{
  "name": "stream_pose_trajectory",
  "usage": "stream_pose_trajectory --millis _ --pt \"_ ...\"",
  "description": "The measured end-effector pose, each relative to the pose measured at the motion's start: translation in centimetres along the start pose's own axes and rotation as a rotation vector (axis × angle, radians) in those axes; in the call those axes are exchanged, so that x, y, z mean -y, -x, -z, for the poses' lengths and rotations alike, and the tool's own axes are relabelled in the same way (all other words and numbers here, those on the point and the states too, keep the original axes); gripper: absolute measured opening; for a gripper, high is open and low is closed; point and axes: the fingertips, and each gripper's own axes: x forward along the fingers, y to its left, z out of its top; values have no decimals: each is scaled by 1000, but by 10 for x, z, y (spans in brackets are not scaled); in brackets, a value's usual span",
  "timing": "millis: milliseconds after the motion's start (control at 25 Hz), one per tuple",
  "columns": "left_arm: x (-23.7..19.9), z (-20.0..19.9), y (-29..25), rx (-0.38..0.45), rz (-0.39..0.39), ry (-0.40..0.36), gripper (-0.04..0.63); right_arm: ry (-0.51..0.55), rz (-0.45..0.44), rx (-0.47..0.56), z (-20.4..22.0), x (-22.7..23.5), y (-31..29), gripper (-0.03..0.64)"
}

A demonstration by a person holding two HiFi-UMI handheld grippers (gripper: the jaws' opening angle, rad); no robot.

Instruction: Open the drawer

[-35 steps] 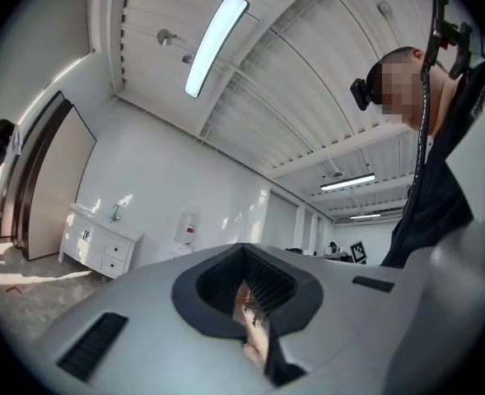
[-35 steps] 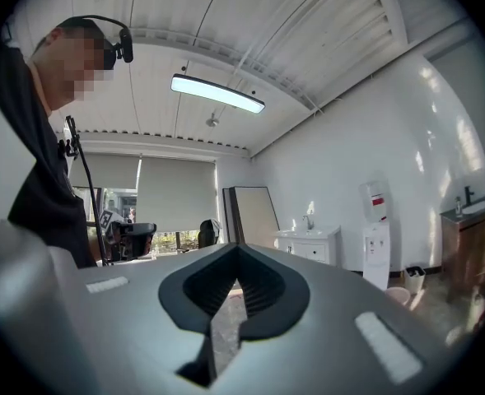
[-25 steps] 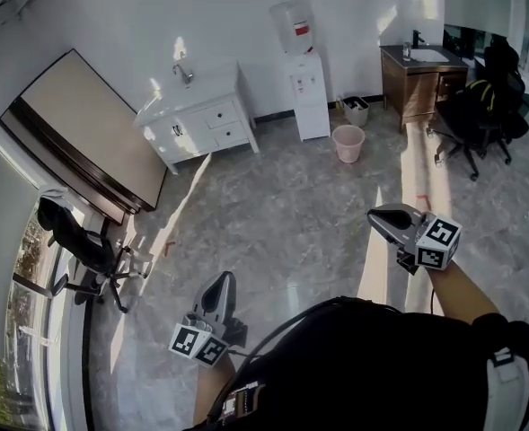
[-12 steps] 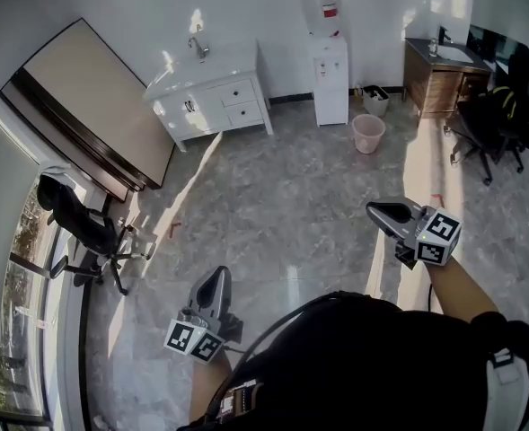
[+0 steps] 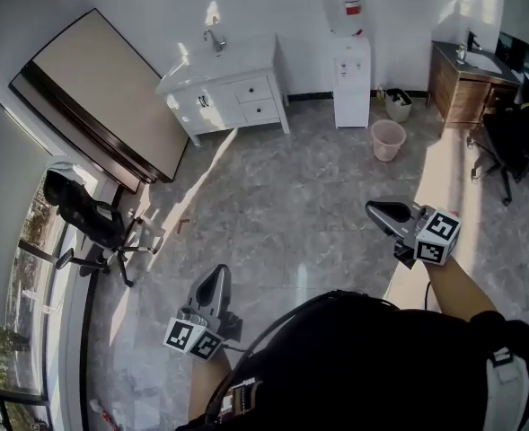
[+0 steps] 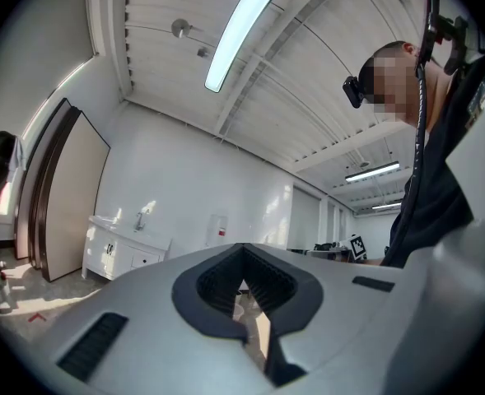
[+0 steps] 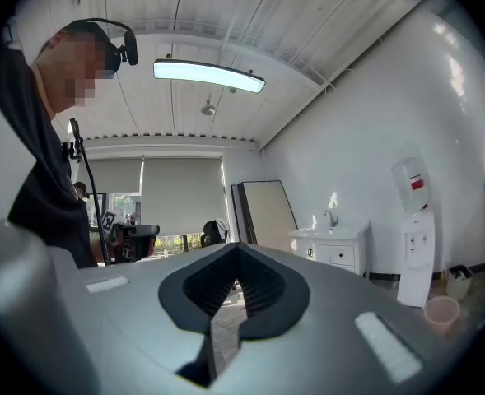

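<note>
The marble floor (image 5: 291, 205) lay between me and the white sink cabinet (image 5: 192, 110) against the far wall. The drawer (image 5: 251, 89) sat closed in the cabinet front, well apart from both claws. The left claw (image 5: 216, 278) and right claw (image 5: 378, 212) were each clenched on nothing. Risk, in my judgement: arriving with the jaws closed would bump the drawer front rather than catch its handle, and two stacked drawers invite a wrong pick.

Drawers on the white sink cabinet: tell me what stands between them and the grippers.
Nothing visible: only floor lies between the left gripper, right gripper and drawers; the chair and pink bin stand aside.
</note>
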Motion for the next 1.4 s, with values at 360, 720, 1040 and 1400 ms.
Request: stream_pose_trajectory --millis 360,720,1040,1400 --pt "44 0 -148 35 -47 27 -8 19 -93 1 -44 147 14 -6" --pt "63 13 -239 -34 -56 10 -8 -31 -69 11 -41 241 43 -6" --pt "41 32 -291 -51 29 19 -8 -43 10 -9 -22 277 42 -6" --pt "-57 12 -338 -33 182 46 -8 25 178 3 -54 296 -21 -6"
